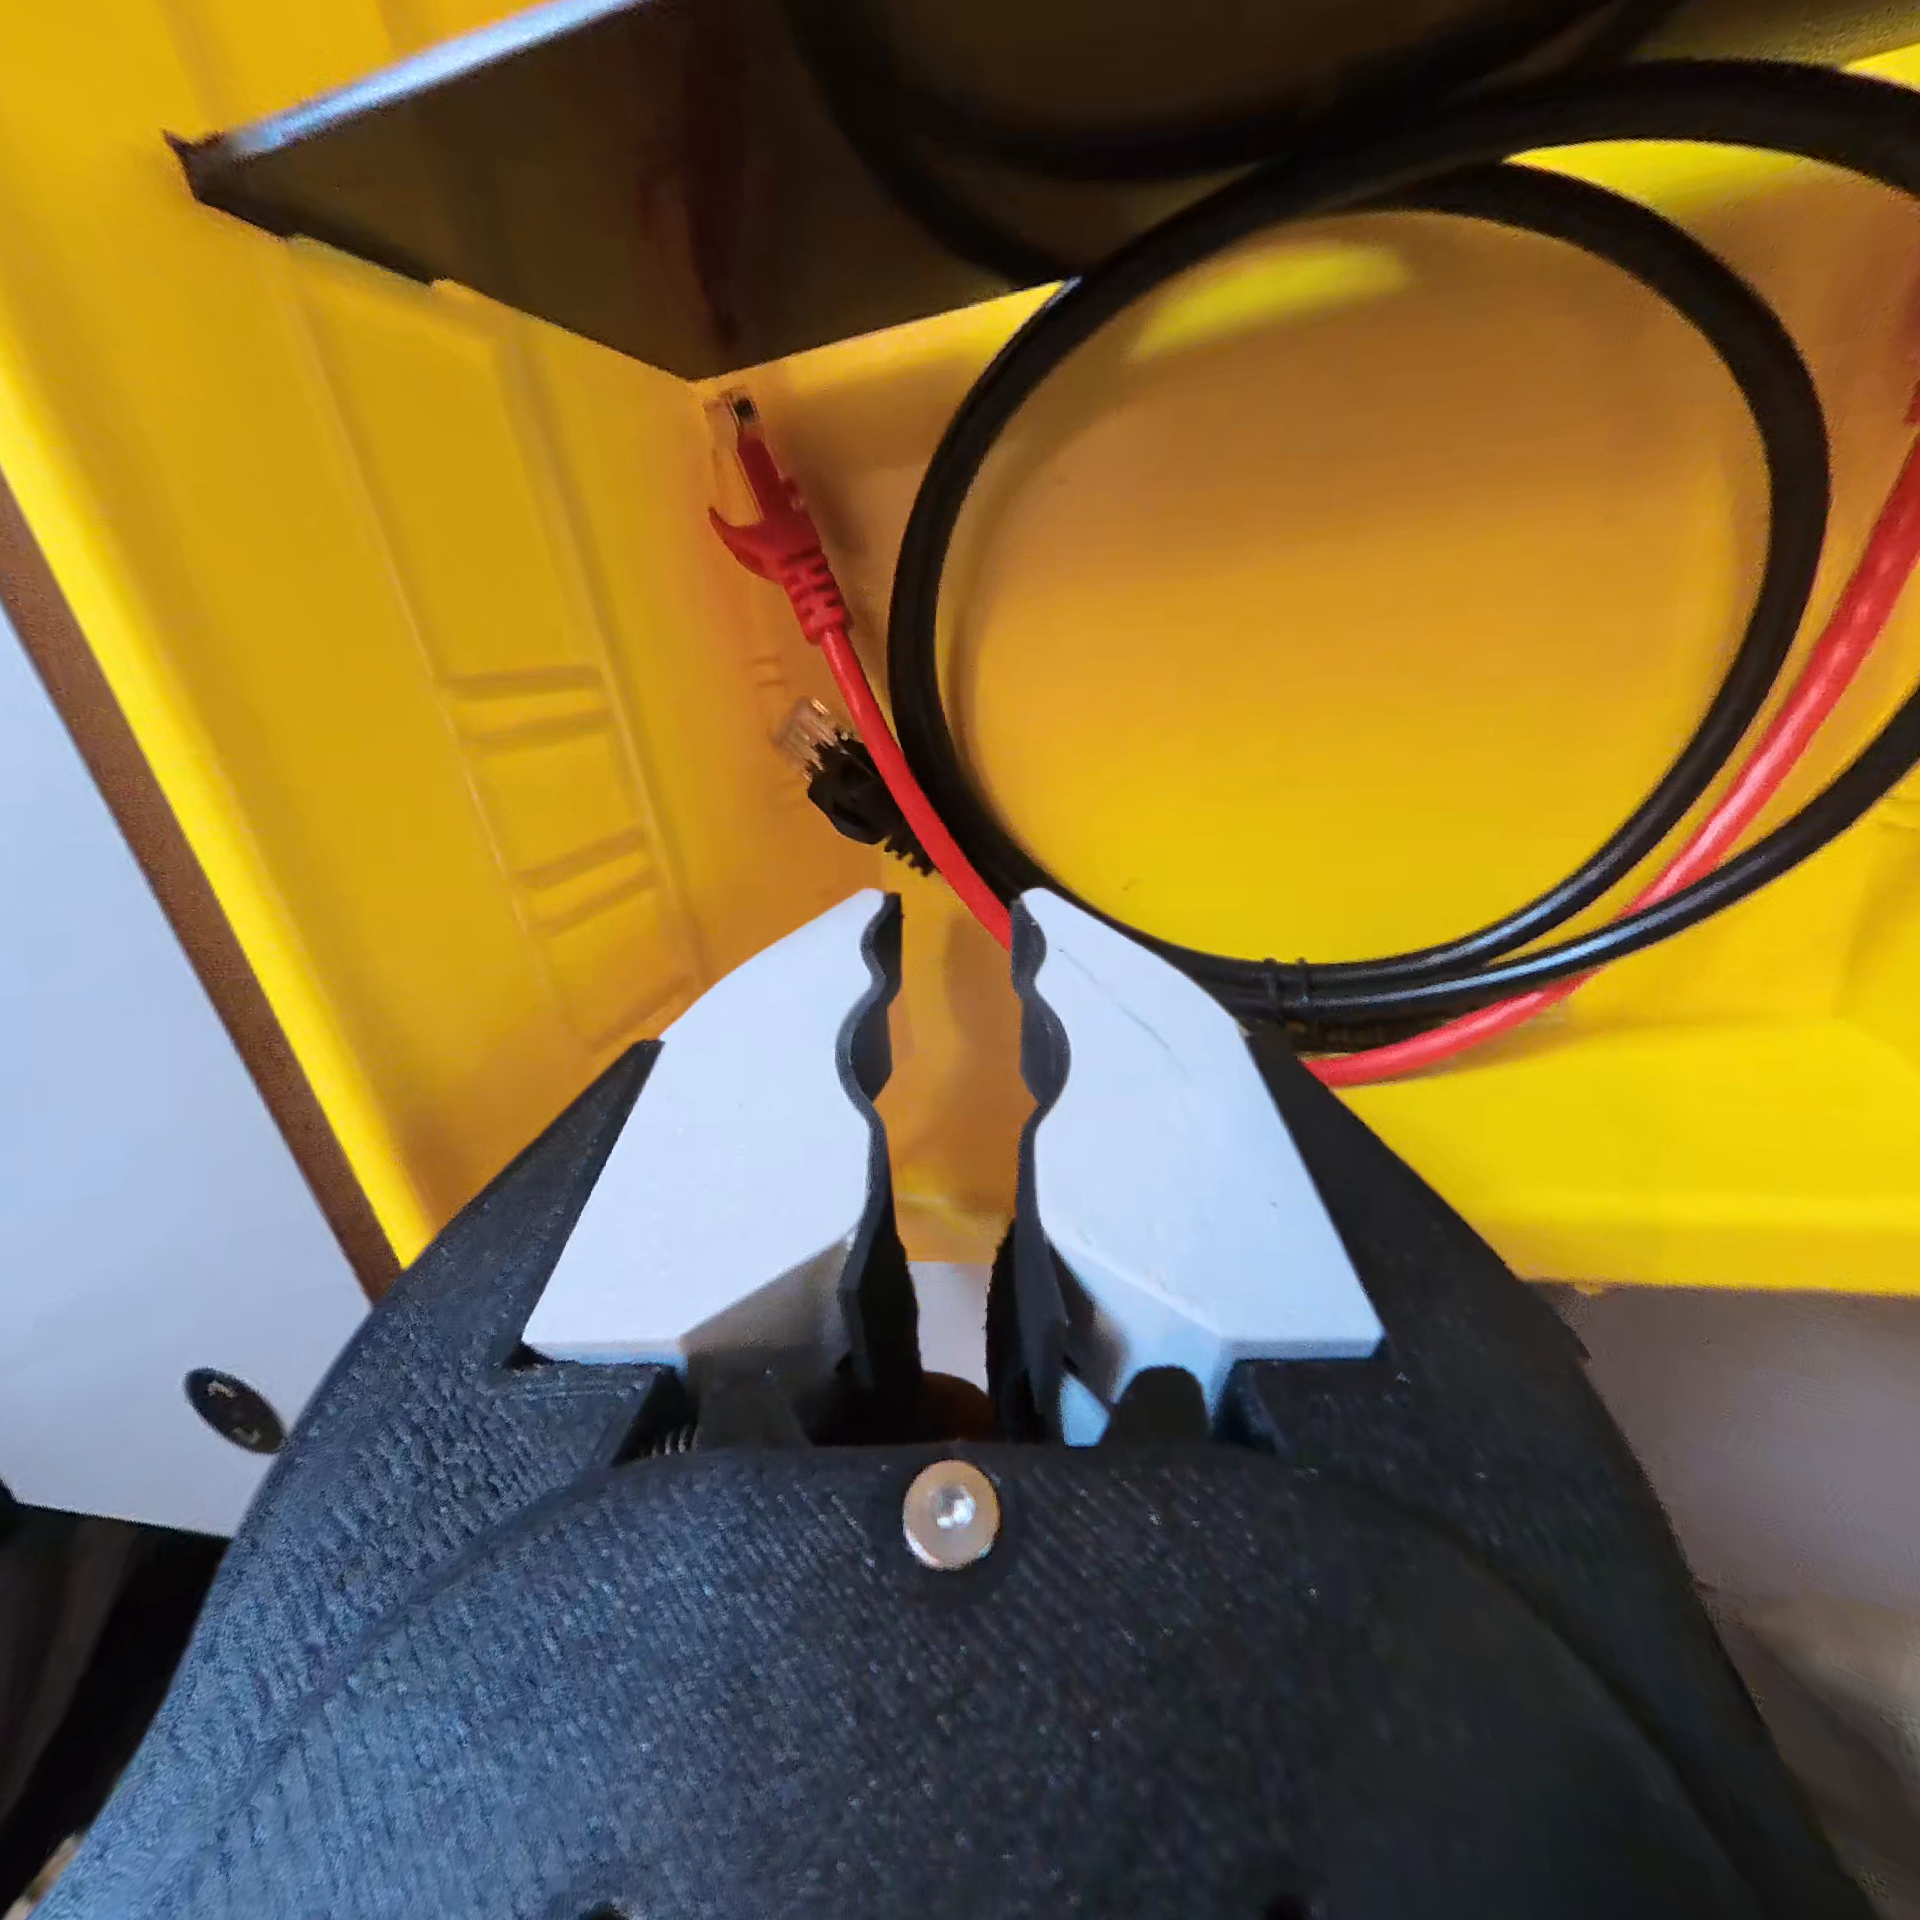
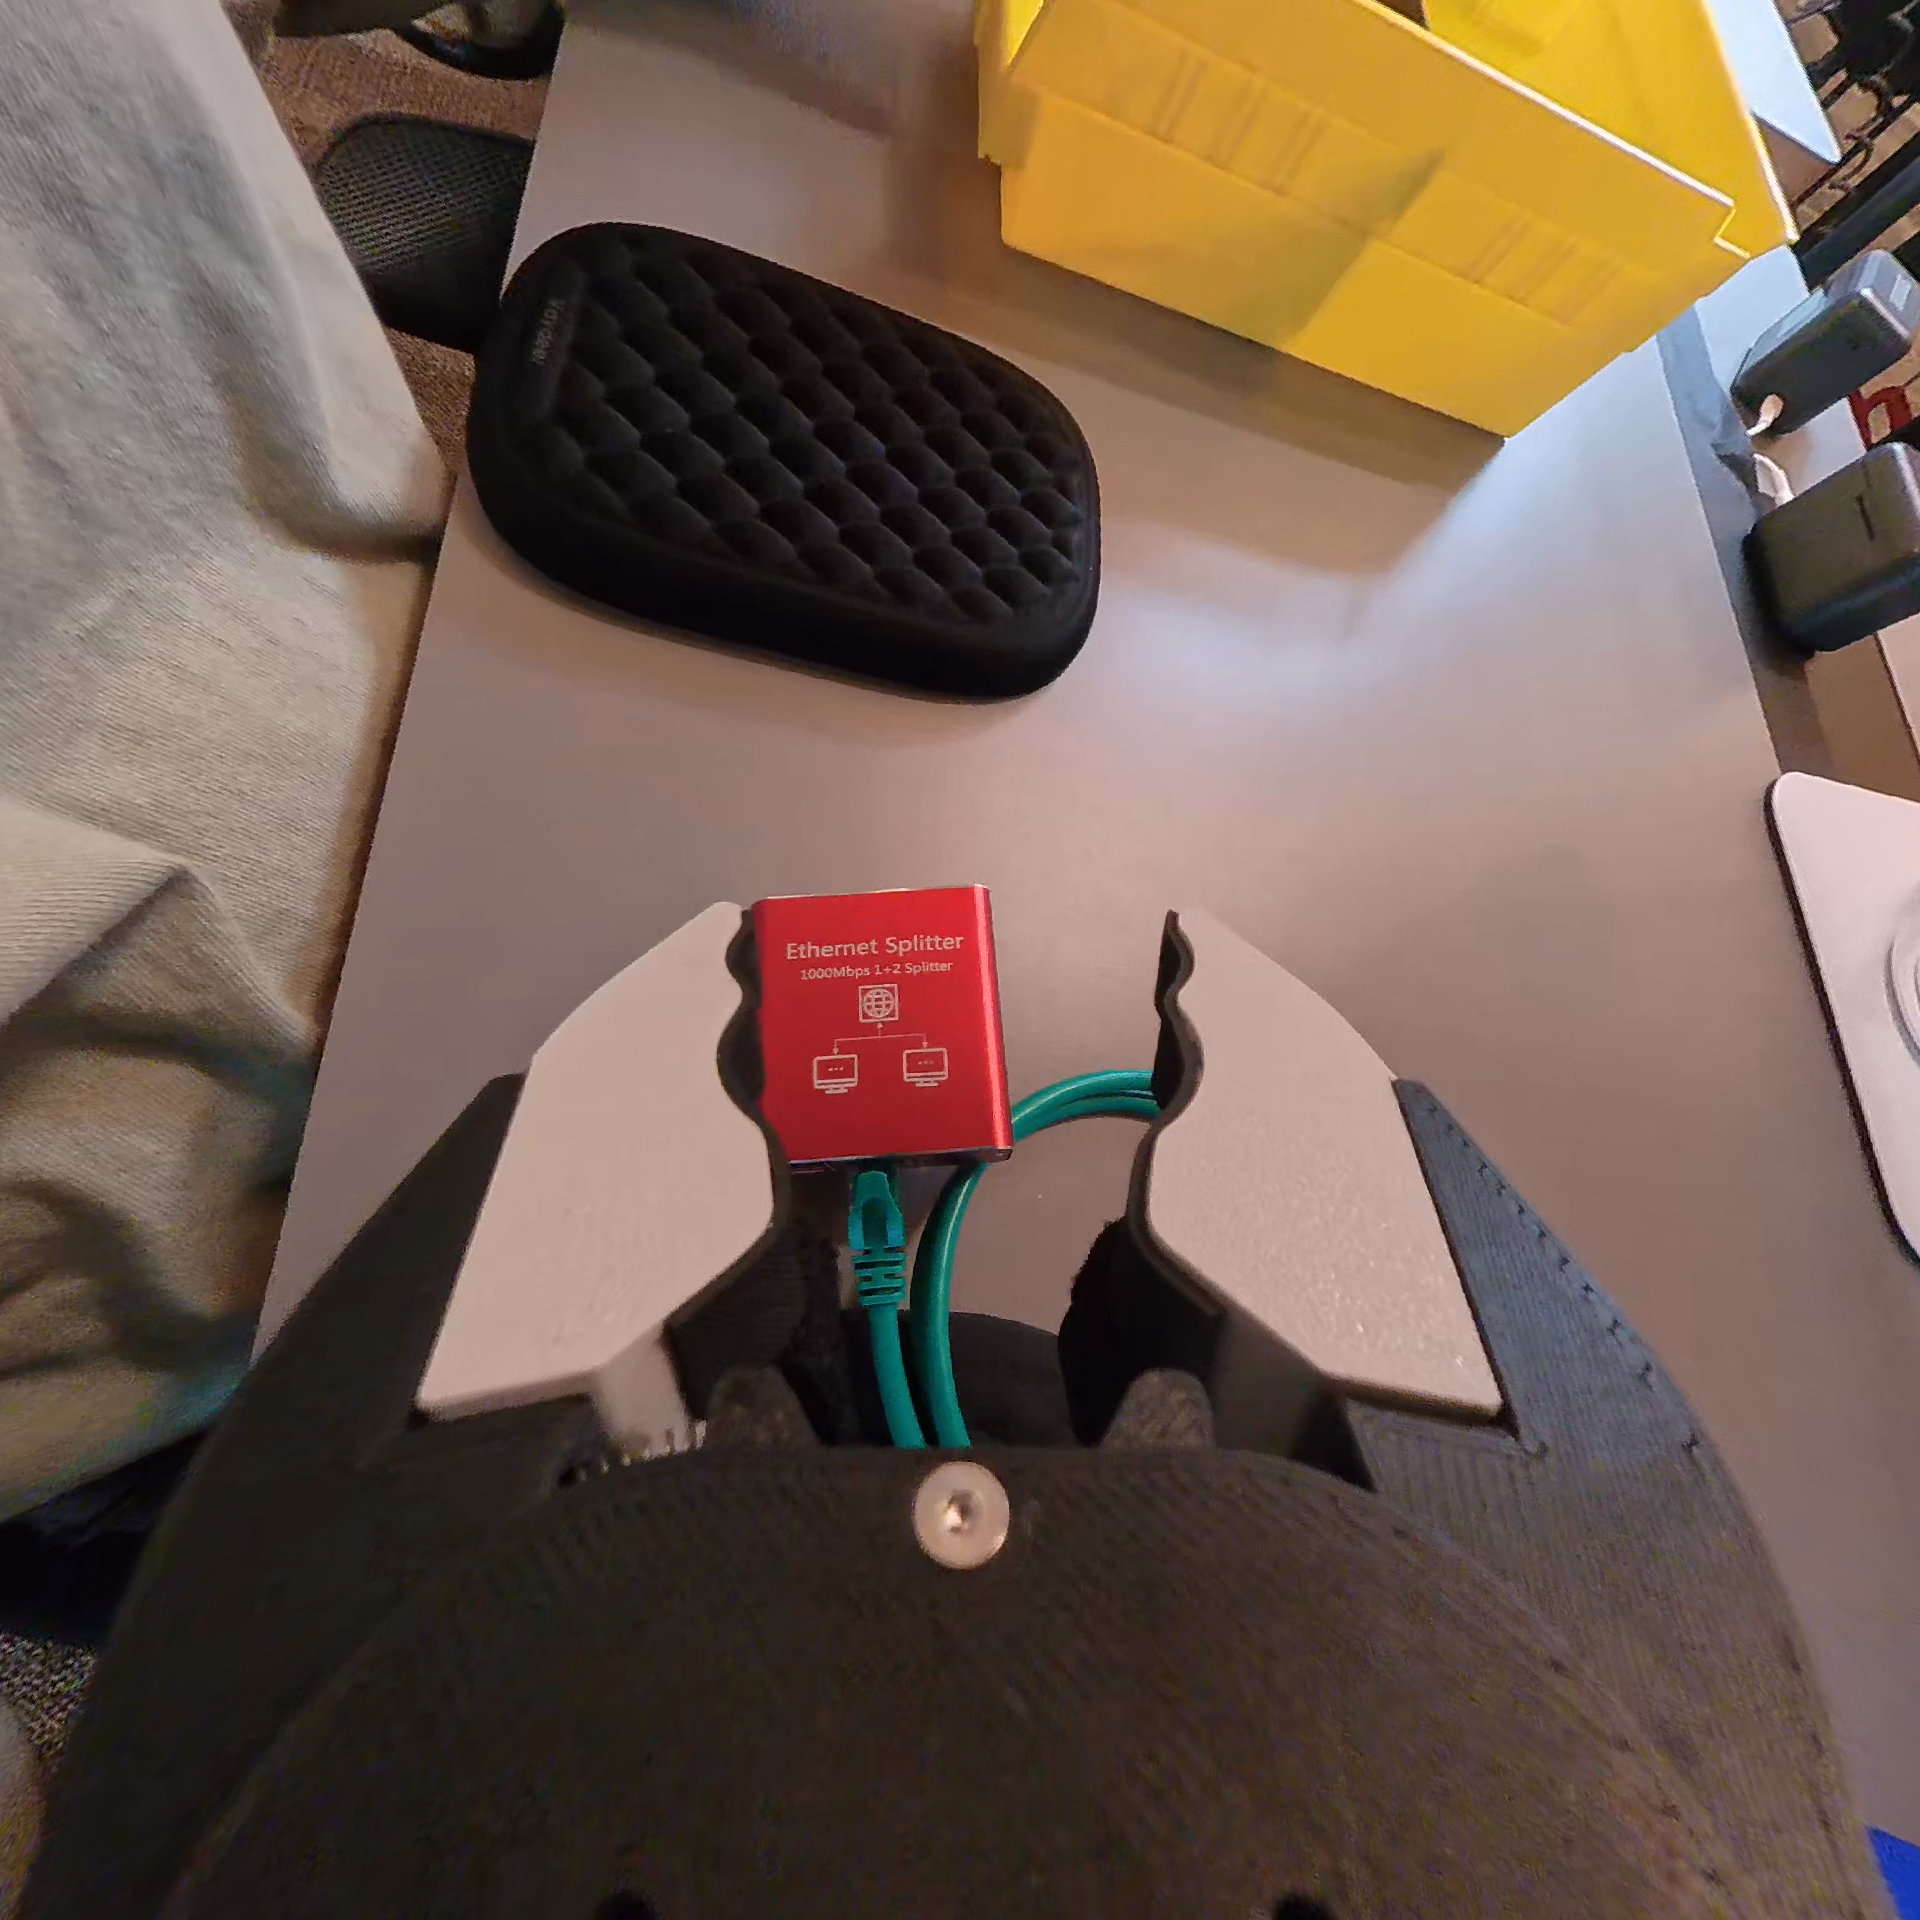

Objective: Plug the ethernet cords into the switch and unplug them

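In the right wrist view a small red switch (image 2: 883, 1023) lies on the grey table (image 2: 1299, 779) between the fingers of my right gripper (image 2: 954, 925). The gripper is open; the switch touches the left finger and stands apart from the right one. A green ethernet plug (image 2: 876, 1236) sits in the switch's near side, and its green cord (image 2: 935, 1351) loops back under the gripper. In the left wrist view my left gripper (image 1: 954, 914) is narrowly open and empty inside a yellow bin (image 1: 1351, 623). Just ahead lie a red ethernet plug (image 1: 774, 520) and a black ethernet plug (image 1: 842, 774), both loose.
The black cord is coiled (image 1: 1787, 499) in the bin beside the red cord (image 1: 904, 758). A dark flat panel (image 1: 623, 208) lies at the bin's far end. On the table are a black textured pad (image 2: 790, 457), the yellow bin (image 2: 1299, 208), dark adapters (image 2: 1829, 551), and grey cloth (image 2: 156, 520) at left. There is about 45 cm between the tips of the two grippers. The red ethernet plug (image 1: 774, 520) sits 6 cm or so from the ends of my left fingers.
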A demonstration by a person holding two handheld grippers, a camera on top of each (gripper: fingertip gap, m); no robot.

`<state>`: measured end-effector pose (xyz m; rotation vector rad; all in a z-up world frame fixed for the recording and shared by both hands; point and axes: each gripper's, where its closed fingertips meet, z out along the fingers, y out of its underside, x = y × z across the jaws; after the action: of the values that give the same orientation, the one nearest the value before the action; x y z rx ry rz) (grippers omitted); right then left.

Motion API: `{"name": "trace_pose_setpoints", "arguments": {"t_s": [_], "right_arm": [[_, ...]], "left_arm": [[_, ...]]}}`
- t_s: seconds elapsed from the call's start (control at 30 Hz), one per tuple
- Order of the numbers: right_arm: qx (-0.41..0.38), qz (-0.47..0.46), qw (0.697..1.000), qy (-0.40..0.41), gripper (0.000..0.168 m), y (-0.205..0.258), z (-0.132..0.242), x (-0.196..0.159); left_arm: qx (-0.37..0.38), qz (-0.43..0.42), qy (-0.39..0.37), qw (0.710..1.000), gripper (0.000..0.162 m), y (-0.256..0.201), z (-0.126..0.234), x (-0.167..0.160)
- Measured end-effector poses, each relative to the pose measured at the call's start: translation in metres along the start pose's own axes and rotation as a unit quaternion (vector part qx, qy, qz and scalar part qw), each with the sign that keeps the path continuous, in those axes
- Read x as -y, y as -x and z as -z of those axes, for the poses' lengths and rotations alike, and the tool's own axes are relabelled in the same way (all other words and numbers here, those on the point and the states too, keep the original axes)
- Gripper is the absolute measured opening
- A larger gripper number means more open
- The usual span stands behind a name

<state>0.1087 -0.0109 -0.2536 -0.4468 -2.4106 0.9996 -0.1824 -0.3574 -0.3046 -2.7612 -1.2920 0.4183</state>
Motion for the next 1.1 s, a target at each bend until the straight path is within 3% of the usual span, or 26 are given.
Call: {"name": "trace_pose_setpoints", "arguments": {"t_s": [0.23, 0.6, 0.93, 1.1], "right_arm": [[-0.021, 0.004, 1.0, 0.01, 0.072, -0.005, 0.001, -0.005], [-0.041, 0.011, 0.999, 0.003, 0.069, -0.007, 0.006, -0.004], [-0.052, 0.019, 0.998, -0.004, 0.067, -0.011, 0.006, 0.001], [-0.055, 0.014, 0.998, -0.027, 0.068, -0.01, 0.008, 0.01]], "left_arm": [[-0.052, 0.018, 0.017, 0.998, 0.017, -0.013, -0.007, -0.006], [-0.045, 0.008, -0.003, 0.999, 0.01, -0.014, -0.006, -0.003], [0.029, 0.015, -0.203, 0.979, 0.006, -0.002, 0.066, 0.018], [0.101, -0.026, -0.36, 0.927, 0.004, -0.007, 0.142, 0.035]]}}
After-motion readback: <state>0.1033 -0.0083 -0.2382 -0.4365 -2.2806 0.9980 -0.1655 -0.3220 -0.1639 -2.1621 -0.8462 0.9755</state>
